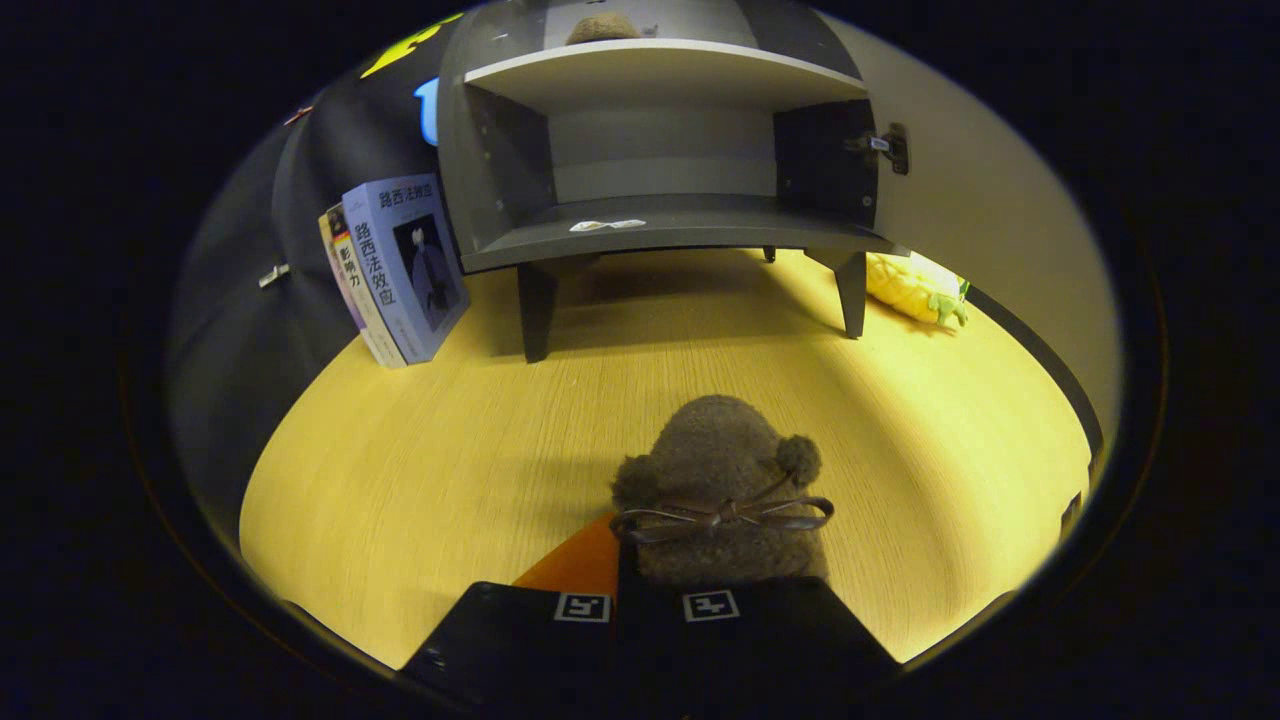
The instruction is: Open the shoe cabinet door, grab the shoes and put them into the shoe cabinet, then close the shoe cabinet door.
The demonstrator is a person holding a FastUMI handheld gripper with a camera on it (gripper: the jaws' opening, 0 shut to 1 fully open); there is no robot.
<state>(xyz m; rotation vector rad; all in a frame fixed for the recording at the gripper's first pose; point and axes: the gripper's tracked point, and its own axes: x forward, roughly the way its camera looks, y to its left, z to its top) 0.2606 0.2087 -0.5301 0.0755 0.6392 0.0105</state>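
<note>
In the gripper view, the gripper (648, 600) has its fingers drawn close together at the heel of a fuzzy brown slipper (722, 490) with pom-poms and a thin ribbon bow; whether both fingers press on it cannot be told. The slipper lies on the yellow wood-grain table (420, 470), just ahead of the fingers. Beyond stands the grey shoe cabinet (660, 150), door open, another brown shoe (602, 28) on its upper shelf. Left of it lean two books (395, 270) with Chinese titles, the front one reading 路西法效应. A yellow plush toy (915, 288) lies beside the cabinet's right leg.
</note>
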